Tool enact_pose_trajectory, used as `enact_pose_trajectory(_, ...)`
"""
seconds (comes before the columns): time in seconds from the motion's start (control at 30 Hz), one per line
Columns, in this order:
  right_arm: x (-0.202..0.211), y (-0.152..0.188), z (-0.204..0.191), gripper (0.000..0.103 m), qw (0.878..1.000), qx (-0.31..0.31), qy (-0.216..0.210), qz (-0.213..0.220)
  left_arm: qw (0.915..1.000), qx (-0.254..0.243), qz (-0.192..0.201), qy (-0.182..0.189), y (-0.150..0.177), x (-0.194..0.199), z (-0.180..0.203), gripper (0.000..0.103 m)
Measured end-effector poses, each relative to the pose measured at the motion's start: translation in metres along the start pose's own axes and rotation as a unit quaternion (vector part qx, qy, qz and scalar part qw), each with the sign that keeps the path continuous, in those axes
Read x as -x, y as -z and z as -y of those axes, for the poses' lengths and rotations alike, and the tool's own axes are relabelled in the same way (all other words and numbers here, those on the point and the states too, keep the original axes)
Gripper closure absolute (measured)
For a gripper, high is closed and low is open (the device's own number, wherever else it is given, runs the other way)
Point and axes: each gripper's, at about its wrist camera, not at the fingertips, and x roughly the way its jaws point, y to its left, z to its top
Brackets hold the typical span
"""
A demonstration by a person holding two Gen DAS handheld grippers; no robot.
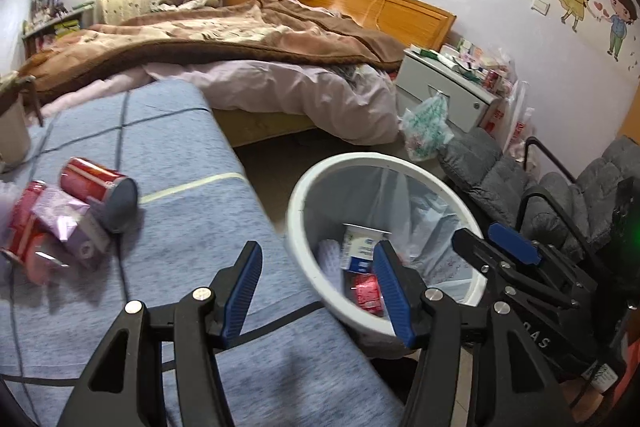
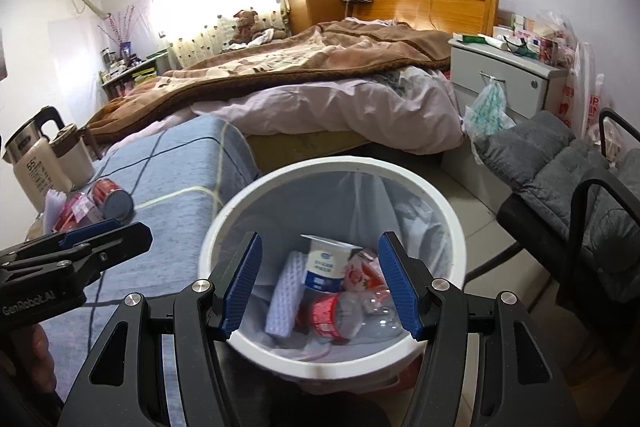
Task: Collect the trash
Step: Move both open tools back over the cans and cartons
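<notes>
**A:** What are your tools doing right now?

**B:** My right tool [image 2: 320, 283] hangs over the white bin [image 2: 452, 227], jaws spread wide with nothing between them. My left tool [image 1: 318, 291] is just as wide and just as empty; it sits over the edge of the blue-covered desk [image 1: 180, 227], with the bin at its 2 o'clock.

**A:** So what's in the bin?

**B:** In the right wrist view, a yogurt cup [image 2: 326, 263], a clear plastic bottle with a red label [image 2: 352, 311], a white textured pad [image 2: 286, 295] and a red-and-white wrapper [image 2: 360, 273], all lying on the liner.

**A:** And what's left out?

**B:** Farther off, at 10 o'clock from my left tool, a small heap on the desk: a red can on its side [image 1: 98, 187], a crumpled purple wrapper [image 1: 66, 219] touching it, and more red packaging [image 1: 22, 227] beside that. I can't tell those blurred pieces apart.

**A:** Which step is this?

**B:** Between pieces, I'd judge: one drop done, next pick not begun. The next move calls for swinging the left tool toward the heap, jaws staying wide, and closing across the can's round body so it doesn't roll.
</notes>
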Motion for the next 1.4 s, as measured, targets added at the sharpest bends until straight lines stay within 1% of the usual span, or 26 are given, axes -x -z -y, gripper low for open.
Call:
enact_pose_trajectory(0.07,0.001,-0.001,-0.006,0.042,1.000,0.004,-0.004,0.000,0.9999,-0.001,0.004,-0.010,0.003,0.005,-0.005,0.043)
enact_pose_trajectory(0.13,0.001,-0.001,-0.013,0.042,1.000,0.009,-0.008,0.003,0.9999,0.006,0.006,-0.009,0.005,0.010,-0.012,0.043)
enact_pose_trajectory(0.3,0.000,0.000,-0.035,0.042,0.999,0.022,-0.028,0.003,0.9989,0.019,0.019,-0.038,0.012,0.024,-0.032,0.043)
enact_pose_trajectory(0.47,-0.005,0.001,-0.064,0.042,0.998,0.043,-0.054,0.000,0.9967,0.029,0.033,-0.069,0.020,0.043,-0.061,0.043)
enact_pose_trajectory(0.53,-0.008,0.002,-0.078,0.042,0.996,0.055,-0.064,-0.001,0.9958,0.042,0.034,-0.073,0.024,0.049,-0.076,0.043)
enact_pose_trajectory(0.67,-0.013,0.004,-0.105,0.042,0.993,0.079,-0.084,-0.001,0.9904,0.059,0.041,-0.118,0.033,0.062,-0.106,0.043)
enact_pose_trajectory(0.77,-0.018,0.006,-0.124,0.042,0.991,0.097,-0.093,-0.001,0.9878,0.080,0.043,-0.126,0.039,0.071,-0.129,0.043)
enact_pose_trajectory(0.87,-0.025,0.007,-0.142,0.042,0.987,0.111,-0.112,-0.011,0.9835,0.079,0.044,-0.157,0.044,0.078,-0.147,0.043)
enact_pose_trajectory(0.9,-0.028,0.007,-0.149,0.042,0.986,0.115,-0.119,-0.016,0.9826,0.081,0.043,-0.161,0.045,0.080,-0.152,0.042)
enact_pose_trajectory(0.93,-0.030,0.007,-0.153,0.042,0.985,0.118,-0.122,-0.018,0.9817,0.088,0.044,-0.163,0.046,0.082,-0.159,0.039)
enact_pose_trajectory(0.97,-0.032,0.008,-0.158,0.042,0.984,0.123,-0.126,-0.020,0.9800,0.098,0.046,-0.167,0.047,0.085,-0.167,0.033)
enact_pose_trajectory(1.03,-0.036,0.009,-0.170,0.042,0.981,0.132,-0.137,-0.028,0.9767,0.111,0.055,-0.176,0.048,0.091,-0.178,0.027)
enact_pose_trajectory(1.07,-0.038,0.009,-0.175,0.042,0.980,0.137,-0.143,-0.030,0.9741,0.118,0.057,-0.184,0.049,0.093,-0.184,0.026)
enact_pose_trajectory(1.1,-0.040,0.010,-0.181,0.042,0.978,0.143,-0.149,-0.033,0.9733,0.121,0.057,-0.186,0.050,0.096,-0.190,0.026)
enact_pose_trajectory(1.27,-0.047,0.010,-0.206,0.042,0.971,0.179,-0.156,-0.036,0.9750,0.131,0.043,-0.174,0.052,0.099,-0.214,0.026)
enact_pose_trajectory(1.4,-0.056,0.005,-0.221,0.042,0.967,0.191,-0.165,-0.038,0.9715,0.130,0.036,-0.195,0.051,0.098,-0.228,0.026)
